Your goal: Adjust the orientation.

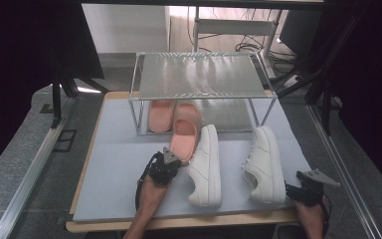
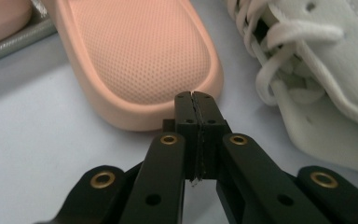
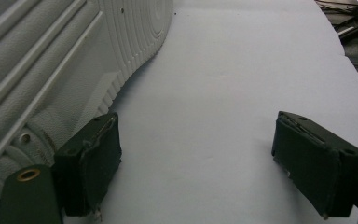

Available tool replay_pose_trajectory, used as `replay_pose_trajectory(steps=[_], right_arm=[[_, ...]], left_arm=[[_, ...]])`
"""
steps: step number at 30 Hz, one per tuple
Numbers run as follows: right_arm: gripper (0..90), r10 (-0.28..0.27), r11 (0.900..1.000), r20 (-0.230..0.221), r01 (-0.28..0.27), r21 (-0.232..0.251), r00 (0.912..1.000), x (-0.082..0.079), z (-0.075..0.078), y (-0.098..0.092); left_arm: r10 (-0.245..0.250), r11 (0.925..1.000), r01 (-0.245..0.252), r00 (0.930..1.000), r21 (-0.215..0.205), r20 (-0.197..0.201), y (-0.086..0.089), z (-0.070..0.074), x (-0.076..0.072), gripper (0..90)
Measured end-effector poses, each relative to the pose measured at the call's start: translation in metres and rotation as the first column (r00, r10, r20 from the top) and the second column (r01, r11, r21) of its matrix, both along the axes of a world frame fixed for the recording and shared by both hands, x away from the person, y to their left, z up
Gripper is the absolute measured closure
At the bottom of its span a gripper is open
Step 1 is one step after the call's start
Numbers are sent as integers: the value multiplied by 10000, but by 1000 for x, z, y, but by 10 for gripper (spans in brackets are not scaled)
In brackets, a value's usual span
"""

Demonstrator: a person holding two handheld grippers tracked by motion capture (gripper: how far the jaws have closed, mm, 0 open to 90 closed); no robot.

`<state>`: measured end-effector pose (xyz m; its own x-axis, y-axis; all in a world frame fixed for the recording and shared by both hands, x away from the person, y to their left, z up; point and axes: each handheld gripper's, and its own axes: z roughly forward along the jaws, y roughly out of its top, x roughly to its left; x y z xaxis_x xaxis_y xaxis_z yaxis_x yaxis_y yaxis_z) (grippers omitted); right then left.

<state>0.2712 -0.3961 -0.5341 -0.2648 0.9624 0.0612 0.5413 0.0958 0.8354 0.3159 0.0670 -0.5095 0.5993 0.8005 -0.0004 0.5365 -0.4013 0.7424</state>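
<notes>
**Closed left jaws at the slipper's heel**

The left gripper (image 2: 196,100) has its jaws pressed together with nothing between them, tips at the heel rim of the pink slipper (image 2: 140,56); whether they touch it is hard to tell. That slipper lies on the mat (image 1: 114,164), toe at the rack (image 1: 201,74), just beside the left sneaker (image 1: 206,167). A second slipper (image 1: 160,115) sits under the rack. The right gripper (image 3: 196,163) stands wide open and empty beside the right sneaker's (image 3: 42,70) heel.

High view overlooks table (image 1: 119,164); 2 tongs views sit close.
</notes>
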Motion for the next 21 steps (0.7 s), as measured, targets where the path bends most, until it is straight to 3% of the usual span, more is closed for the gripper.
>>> replay_pose_trajectory(steps=[5,14,21], right_arm=[[158,-1,10000,0,1,-1,10000,0,0,0],[158,-1,10000,1,1,-2,10000,0,0,0],[158,0,10000,-1,0,1,10000,0,0,0]], left_arm=[[89,10000,-89,10000,9,32,-3,-1,9,895],[-318,9995,318,9994,16,-122,-10,0,9,890],[-275,9996,275,9995,-37,-151,-13,1,16,891]])
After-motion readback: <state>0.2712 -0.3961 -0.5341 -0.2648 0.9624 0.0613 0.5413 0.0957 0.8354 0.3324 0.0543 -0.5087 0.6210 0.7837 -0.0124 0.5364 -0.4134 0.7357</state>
